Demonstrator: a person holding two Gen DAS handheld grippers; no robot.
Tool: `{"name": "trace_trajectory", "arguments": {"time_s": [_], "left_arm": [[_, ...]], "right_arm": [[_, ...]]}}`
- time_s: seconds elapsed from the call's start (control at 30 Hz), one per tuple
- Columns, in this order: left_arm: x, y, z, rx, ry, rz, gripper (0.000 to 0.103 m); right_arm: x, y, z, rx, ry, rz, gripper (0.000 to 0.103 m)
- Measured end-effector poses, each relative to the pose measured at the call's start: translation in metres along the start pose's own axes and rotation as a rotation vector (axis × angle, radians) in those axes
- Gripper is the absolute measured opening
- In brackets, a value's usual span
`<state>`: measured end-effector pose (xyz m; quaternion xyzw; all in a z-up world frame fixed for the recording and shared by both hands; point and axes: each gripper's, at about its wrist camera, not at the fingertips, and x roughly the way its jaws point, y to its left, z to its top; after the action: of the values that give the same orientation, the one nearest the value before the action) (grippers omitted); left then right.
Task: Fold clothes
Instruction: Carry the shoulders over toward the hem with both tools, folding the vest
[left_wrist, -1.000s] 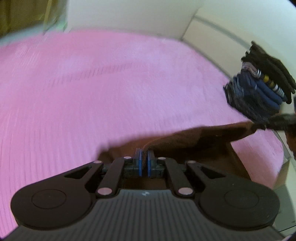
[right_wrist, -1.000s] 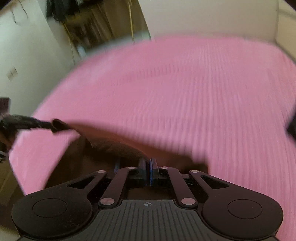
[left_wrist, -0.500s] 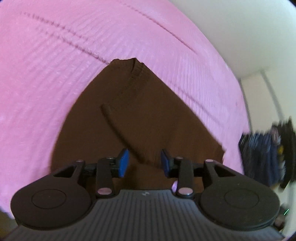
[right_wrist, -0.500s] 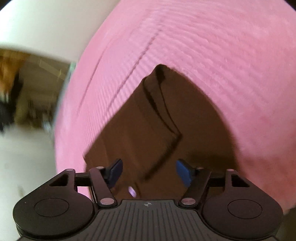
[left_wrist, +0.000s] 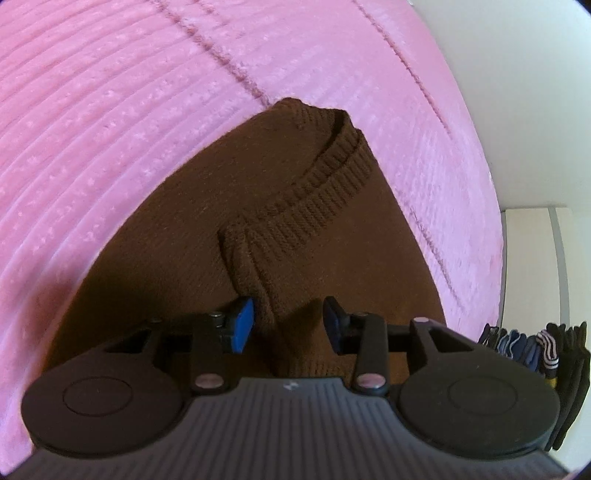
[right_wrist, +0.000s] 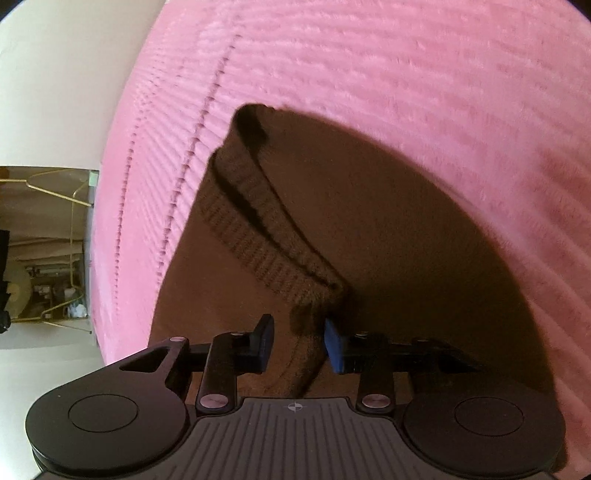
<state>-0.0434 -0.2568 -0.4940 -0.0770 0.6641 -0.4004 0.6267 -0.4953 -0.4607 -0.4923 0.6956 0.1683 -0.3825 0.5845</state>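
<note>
A brown knit sweater lies on the pink ribbed bedcover; its ribbed cuff or hem band runs across it. My left gripper is open, its blue pads on either side of a raised fold of the knit. In the right wrist view the same sweater shows with its ribbed band. My right gripper is open, its pads astride a ridge of the fabric close above the sweater.
A stack of folded dark and striped clothes sits at the right past the bed edge, by a white wall. In the right wrist view a wall and a cluttered floor area lie to the left of the bed.
A second ago both grippers were shut on the sweater and carried it over the bed. Both have since opened, and the sweater lies on the bedcover with the grippers lowered close to it.
</note>
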Motion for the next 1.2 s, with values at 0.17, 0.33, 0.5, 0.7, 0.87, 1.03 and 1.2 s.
{"name": "trace_trajectory", "arguments": {"time_s": [0.17,0.33,0.5,0.7,0.87,1.03,1.2], "left_arm": [[-0.003,0.005,0.001,0.014,0.009,-0.003,0.01],[-0.01,0.0,-0.004,0.049,0.001,0.017,0.018],[-0.008,0.005,-0.007,0.01,-0.003,0.004,0.022],[-0.004,0.001,-0.006,0.046,-0.003,-0.014,0.007],[-0.036,-0.003,-0.013,0.117,-0.022,-0.069,0.006],[-0.069,0.01,-0.045,0.157,0.0,-0.063,0.006],[-0.079,0.028,-0.072,0.143,0.016,-0.02,0.006]], "right_arm": [[-0.005,-0.001,-0.001,-0.035,-0.006,-0.016,0.007],[-0.025,-0.002,-0.005,-0.063,-0.001,-0.03,0.056],[-0.019,-0.006,-0.007,-0.05,-0.027,0.009,0.065],[-0.001,-0.001,-0.003,-0.057,-0.015,-0.01,0.006],[-0.041,-0.001,-0.005,-0.103,-0.072,0.029,0.005],[-0.071,-0.018,-0.018,-0.123,-0.037,0.02,0.005],[-0.076,-0.029,-0.031,-0.133,-0.017,-0.004,0.005]]}}
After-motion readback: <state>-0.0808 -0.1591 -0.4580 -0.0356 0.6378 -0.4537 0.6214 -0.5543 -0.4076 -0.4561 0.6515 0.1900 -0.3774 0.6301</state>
